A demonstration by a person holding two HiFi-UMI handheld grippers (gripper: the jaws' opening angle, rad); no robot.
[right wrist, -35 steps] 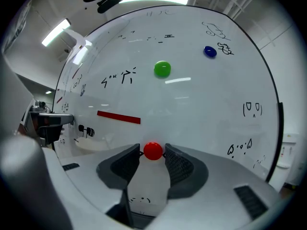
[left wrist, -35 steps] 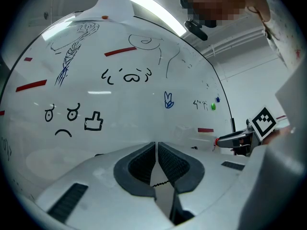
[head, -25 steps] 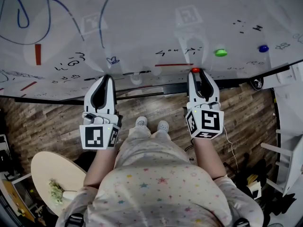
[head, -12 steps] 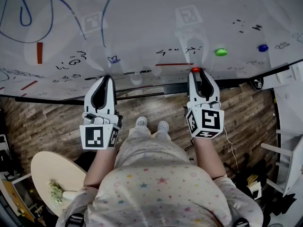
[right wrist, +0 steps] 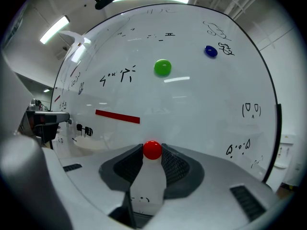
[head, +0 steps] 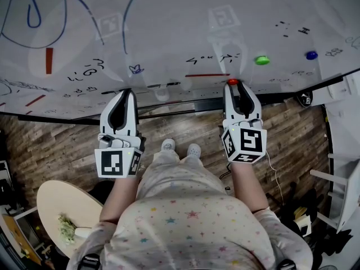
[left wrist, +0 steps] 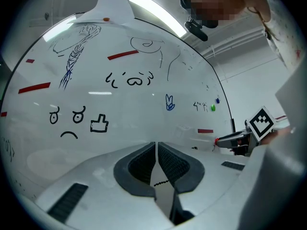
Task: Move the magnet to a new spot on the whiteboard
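Pinching the red magnet (right wrist: 152, 150) at its tips, the right claw (head: 238, 86) sits by the whiteboard's (head: 169, 27) lower edge, unmarked board lying above; the left claw (left wrist: 156, 146) is clenched, empty.

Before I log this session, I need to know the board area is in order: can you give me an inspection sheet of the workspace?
Surface: whiteboard, covered in marker doodles.
Job's things: red magnet low on the board, between the right jaws.
Clutter: green magnet, blue magnet and a red strip on the board.
Grippers: right hand-held gripper closed on the red magnet; left hand-held gripper shut, empty, close to the board.
Cables: thin white cable beside the right forearm.
Surroundings: wooden floor; round table with a plant at the person's left.
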